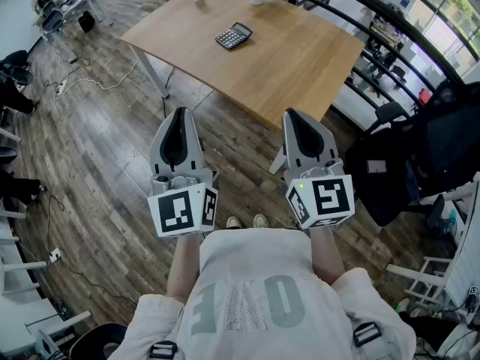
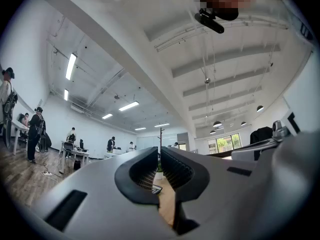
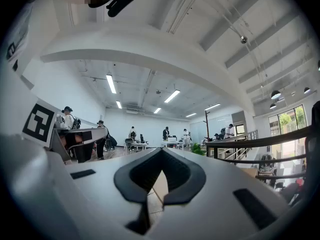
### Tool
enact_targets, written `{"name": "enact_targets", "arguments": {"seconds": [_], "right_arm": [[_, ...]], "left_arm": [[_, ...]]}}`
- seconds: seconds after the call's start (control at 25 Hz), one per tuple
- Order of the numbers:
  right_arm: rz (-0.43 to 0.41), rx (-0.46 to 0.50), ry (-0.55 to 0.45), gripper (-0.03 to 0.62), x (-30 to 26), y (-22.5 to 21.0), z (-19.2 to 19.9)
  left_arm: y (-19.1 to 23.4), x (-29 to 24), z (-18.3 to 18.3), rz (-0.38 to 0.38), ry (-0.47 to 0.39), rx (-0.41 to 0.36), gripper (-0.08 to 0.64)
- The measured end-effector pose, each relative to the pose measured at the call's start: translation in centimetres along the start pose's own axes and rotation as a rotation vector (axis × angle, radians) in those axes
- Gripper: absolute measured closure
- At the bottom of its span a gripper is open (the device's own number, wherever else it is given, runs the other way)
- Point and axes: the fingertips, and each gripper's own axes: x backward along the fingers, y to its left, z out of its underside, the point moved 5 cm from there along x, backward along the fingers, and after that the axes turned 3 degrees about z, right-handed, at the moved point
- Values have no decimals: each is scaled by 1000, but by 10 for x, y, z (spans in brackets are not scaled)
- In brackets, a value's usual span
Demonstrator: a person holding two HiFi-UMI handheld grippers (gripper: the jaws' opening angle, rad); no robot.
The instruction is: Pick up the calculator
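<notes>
Calculator [image 1: 234, 35]: lies untouched on tabletop [image 1: 300, 66], well apart from both grippers.
Left hand-held gripper [image 1: 179, 112]: clenched, empty; approach not begun.
Right hand-held gripper [image 1: 293, 115]: clenched, empty, likewise.

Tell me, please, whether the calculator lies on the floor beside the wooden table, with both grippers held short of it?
Not quite: the head view shows the calculator lying on the wooden table, not the floor. The left gripper and right gripper are indeed held short of it.
</notes>
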Motion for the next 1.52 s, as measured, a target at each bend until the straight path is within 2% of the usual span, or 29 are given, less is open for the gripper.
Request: {"name": "enact_targets", "arguments": {"seconds": [0.28,0.56,0.68,0.8,1.04,1.24,1.52], "right_arm": [[-1,3,-12,574,-4,10,0],[-6,-106,-35,574,-8,12,-5],[-27,-94,-46,574,-10,18,-6],[-23,-70,-44,574,-15,22,-5],[-35,-168,-94,574,-23,31,-8],[-22,-127,-47,572,-36,46,-4],[-2,-112,-31,574,-53,53,2]], "left_arm": [[4,0,3,19,19,-48,548],[19,1,-3,-47,-1,-26,549],[28,2,-5,-58,-26,-47,551],[37,-1,-3,-43,-28,-45,551],[55,-1,0,22,-38,3,552],[73,-1,0,47,-35,-26,552],[100,-12,12,35,-7,0,552]]}}
